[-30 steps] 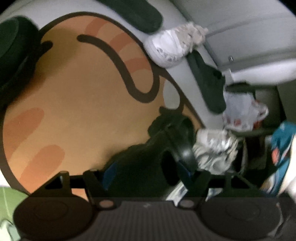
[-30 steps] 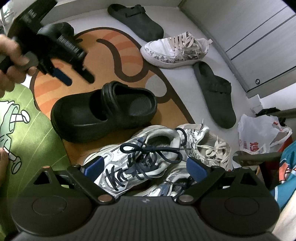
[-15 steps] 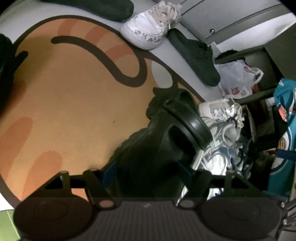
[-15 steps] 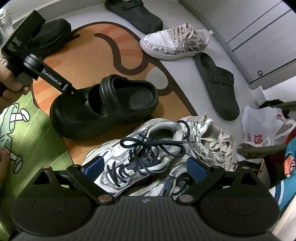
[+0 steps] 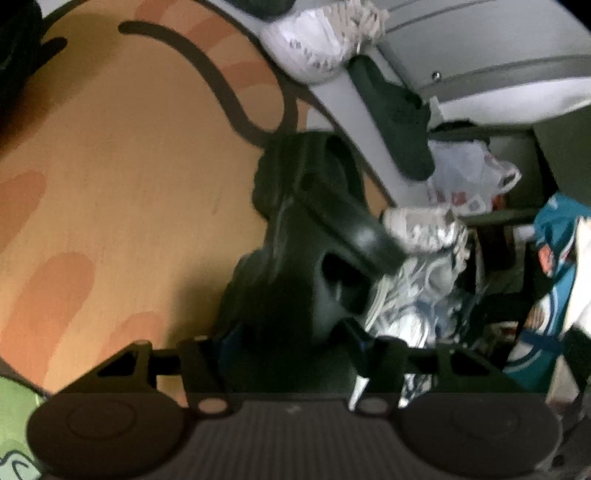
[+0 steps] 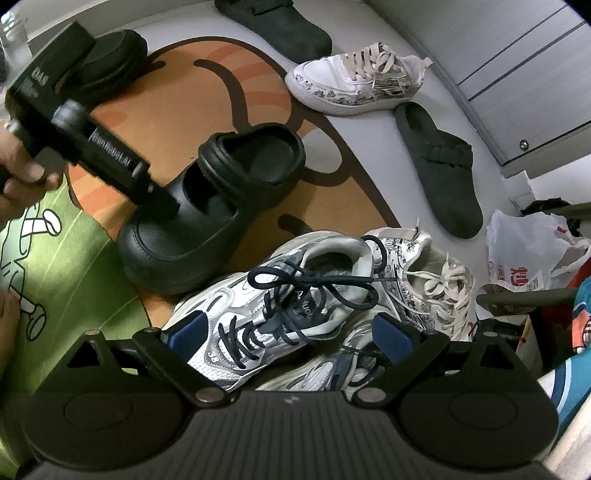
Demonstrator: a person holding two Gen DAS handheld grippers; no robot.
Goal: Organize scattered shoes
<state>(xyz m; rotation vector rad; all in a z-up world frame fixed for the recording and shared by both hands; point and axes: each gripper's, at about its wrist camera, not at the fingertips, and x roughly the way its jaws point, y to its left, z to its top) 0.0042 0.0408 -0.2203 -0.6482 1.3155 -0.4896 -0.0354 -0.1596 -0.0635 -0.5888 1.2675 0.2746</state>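
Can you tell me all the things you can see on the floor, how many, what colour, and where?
black clog: two, black; one mid-rug, one at the rug's far left edge.
dark suede mule: two, dark grey; one right of the rug, one at the top.
printed white sneaker: two, white; one beyond the rug, one by the silver sneakers.
silver sneaker: two, silver with navy laces; piled nearest.
rug: one, orange.
green mat: one, left.
plastic bag: one, white, right.
left hand-held gripper: at the mid-rug clog's front.
right hand-held gripper: open, over the silver sneakers.

Black clog [image 6: 210, 206] upright on orange rug; silver sneaker [image 6: 280, 310] beside it; white sneaker [image 6: 354, 81] beyond
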